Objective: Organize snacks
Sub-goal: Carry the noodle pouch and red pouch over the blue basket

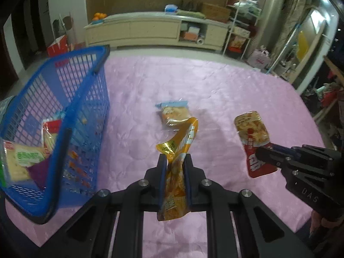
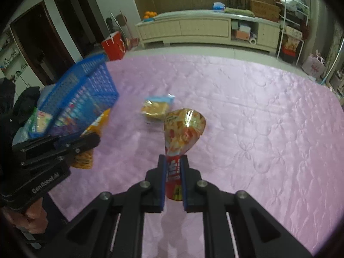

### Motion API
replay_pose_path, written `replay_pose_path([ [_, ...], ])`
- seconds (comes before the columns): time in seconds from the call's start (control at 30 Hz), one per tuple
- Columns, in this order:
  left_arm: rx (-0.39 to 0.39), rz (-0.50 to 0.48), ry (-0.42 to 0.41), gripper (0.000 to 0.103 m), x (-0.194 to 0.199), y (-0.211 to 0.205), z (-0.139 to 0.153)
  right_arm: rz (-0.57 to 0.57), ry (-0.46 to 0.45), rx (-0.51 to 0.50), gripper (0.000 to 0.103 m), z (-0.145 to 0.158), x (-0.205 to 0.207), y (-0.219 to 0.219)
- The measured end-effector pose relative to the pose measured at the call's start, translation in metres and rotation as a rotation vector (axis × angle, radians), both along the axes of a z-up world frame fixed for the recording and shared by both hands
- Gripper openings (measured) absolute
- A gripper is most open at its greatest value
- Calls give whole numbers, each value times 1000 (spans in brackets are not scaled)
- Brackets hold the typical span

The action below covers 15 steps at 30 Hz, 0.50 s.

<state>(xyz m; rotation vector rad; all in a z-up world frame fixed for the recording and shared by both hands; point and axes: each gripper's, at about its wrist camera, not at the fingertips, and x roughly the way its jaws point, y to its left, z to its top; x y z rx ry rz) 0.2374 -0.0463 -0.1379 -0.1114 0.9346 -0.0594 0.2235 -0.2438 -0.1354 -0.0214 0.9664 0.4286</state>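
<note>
My left gripper (image 1: 175,158) is shut on a yellow-orange snack pouch (image 1: 178,161), lifted above the pink quilt (image 1: 215,86); the pouch's top curls forward. My right gripper (image 2: 173,159) is shut on a red snack pouch (image 2: 185,129), also raised off the quilt. From the left wrist, the right gripper (image 1: 261,152) shows at the right, clamping the red pouch (image 1: 251,133). The left gripper (image 2: 94,138) shows at the left of the right wrist view with the yellow pouch (image 2: 86,159). A clear-wrapped pastry with a blue top (image 1: 175,112) (image 2: 155,106) lies on the quilt. A blue mesh basket (image 1: 86,99) (image 2: 90,81) at the left holds several snacks.
The pink quilt covers a broad surface. Beyond its far edge stand a cream low cabinet (image 1: 154,30), a red bag (image 2: 114,45) on the floor and wire shelves (image 1: 240,28) at the right. A person's hand (image 2: 32,214) grips the left tool.
</note>
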Motion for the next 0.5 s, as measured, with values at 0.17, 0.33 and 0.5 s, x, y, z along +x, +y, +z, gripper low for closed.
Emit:
replay_pose_path([
  [0.17,5,-41,-39,14,-17,9,22,-16,-43,9,15,27,-22,10],
  [0.33,-2,-58,-75,14,-23,29,45,-4,-80,20,15,50,-37,29],
  [0.5,-12,-58,-124,14,-35,62,70,32,-102,60,15,70,-44,54],
])
